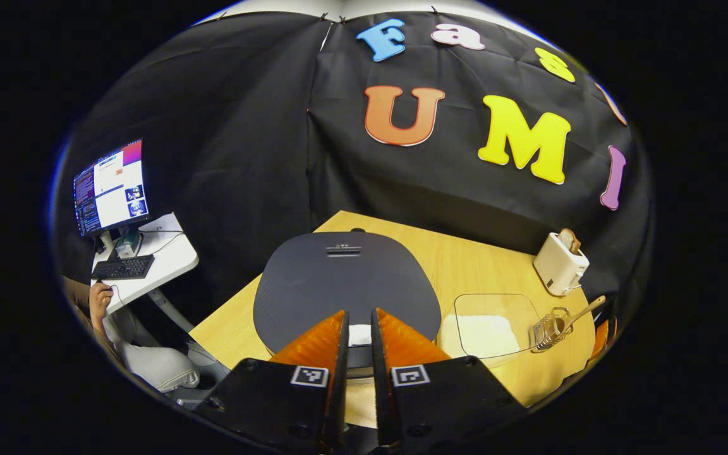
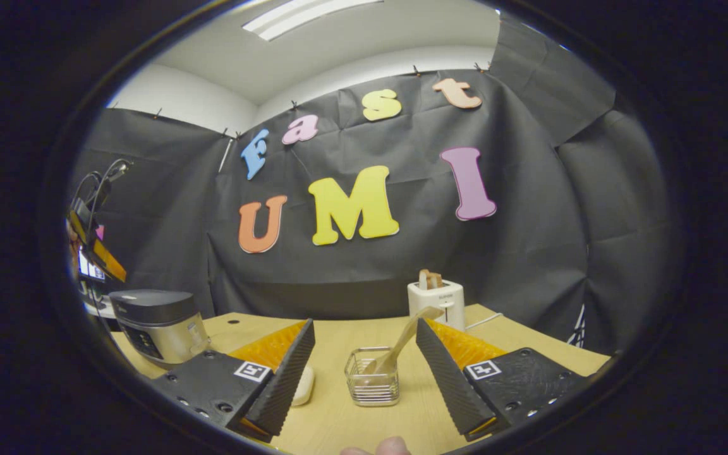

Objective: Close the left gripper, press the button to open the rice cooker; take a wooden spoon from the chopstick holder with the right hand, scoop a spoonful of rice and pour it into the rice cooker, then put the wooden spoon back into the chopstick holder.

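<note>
The dark grey rice cooker sits lid down on the wooden table, right under my left gripper. Its orange fingers stand almost together, shut on nothing, with the cooker's white button showing in the thin slit between them. In the right gripper view the cooker stands at the far left, with the left gripper above it. My right gripper is open wide. The clear chopstick holder with the wooden spoon leaning in it stands ahead between the fingers, untouched. A clear dish of white rice lies between cooker and holder.
A white toaster with a slice of bread stands at the table's far right corner, behind the holder. Left of the table is a side desk with a monitor and keyboard, where a person's hand rests.
</note>
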A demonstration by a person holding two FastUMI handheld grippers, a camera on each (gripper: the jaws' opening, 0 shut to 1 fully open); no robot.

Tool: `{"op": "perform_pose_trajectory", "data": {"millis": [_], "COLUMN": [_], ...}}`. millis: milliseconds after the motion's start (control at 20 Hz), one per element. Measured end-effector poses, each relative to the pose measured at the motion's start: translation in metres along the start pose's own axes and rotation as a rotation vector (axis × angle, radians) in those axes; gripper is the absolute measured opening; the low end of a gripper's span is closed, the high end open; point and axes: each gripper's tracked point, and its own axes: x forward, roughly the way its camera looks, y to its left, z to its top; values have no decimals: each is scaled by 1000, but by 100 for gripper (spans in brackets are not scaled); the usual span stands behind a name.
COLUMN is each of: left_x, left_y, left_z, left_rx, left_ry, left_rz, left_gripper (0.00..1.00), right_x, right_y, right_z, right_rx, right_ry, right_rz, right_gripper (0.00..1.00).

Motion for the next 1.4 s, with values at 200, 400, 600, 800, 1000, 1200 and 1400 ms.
{"op": "perform_pose_trajectory", "data": {"millis": [200,400,600,800,1000,1200,1400], "left_x": [7,19,22,20,18,-1,-23], "left_y": [-11,-9,-5,-2,-2,0,-22], "left_z": [-10,-21,-24,-29,-18,30,72], "left_rx": [-5,-36,-27,23,6,51,25], "left_ry": [60,121,128,88,34,-183,-335], "left_rz": [-35,-40,-12,22,16,51,-52], "left_gripper": [4,3,3,4,3,3,35], "right_x": [1,1,1,6,7,-2,-5], "right_y": [-2,1,0,-1,-11,-7,-6], "right_z": [0,-2,-2,-18,-10,1,2], "right_rx": [-14,-12,0,29,47,50,31], "right_ry": [-2,5,0,42,34,0,-2], "right_rz": [-4,12,17,32,7,-3,-14], "right_gripper": [96,96,96,100,96,96,96]}}
